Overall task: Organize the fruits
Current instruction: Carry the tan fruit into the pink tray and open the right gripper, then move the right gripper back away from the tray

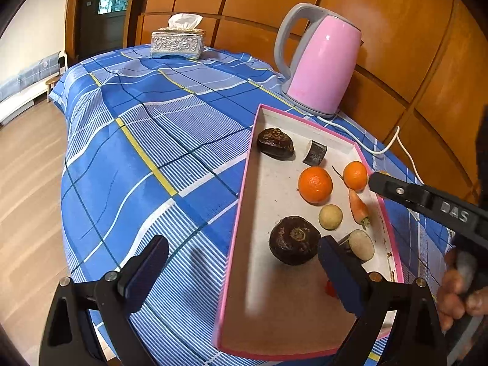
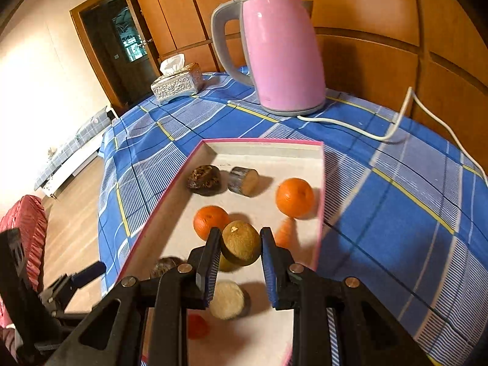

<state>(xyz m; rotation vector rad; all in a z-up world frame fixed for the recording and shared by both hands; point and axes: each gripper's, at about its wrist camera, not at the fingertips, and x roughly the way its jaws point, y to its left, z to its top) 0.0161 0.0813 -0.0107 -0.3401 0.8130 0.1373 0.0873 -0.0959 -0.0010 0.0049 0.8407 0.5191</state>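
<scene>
The room was warmly lit, glare streaking the pink kettle (image 2: 283, 52). Soft shadows trailed the fruit in the tray (image 2: 259, 152). Fisheye bent the edges; near corners blurred, dark.

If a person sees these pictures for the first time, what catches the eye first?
The tall pink electric kettle with a grey handle stands at the back of the blue checked tablecloth. In front lies the shallow pink-edged cardboard tray with two bright oranges. The right hand-held gripper holds a round brownish-green fruit above it.

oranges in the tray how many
2, both lying in the pink tray: a bigger orange near the middle, and a smaller orange by the right wall. None looks hidden.
</scene>
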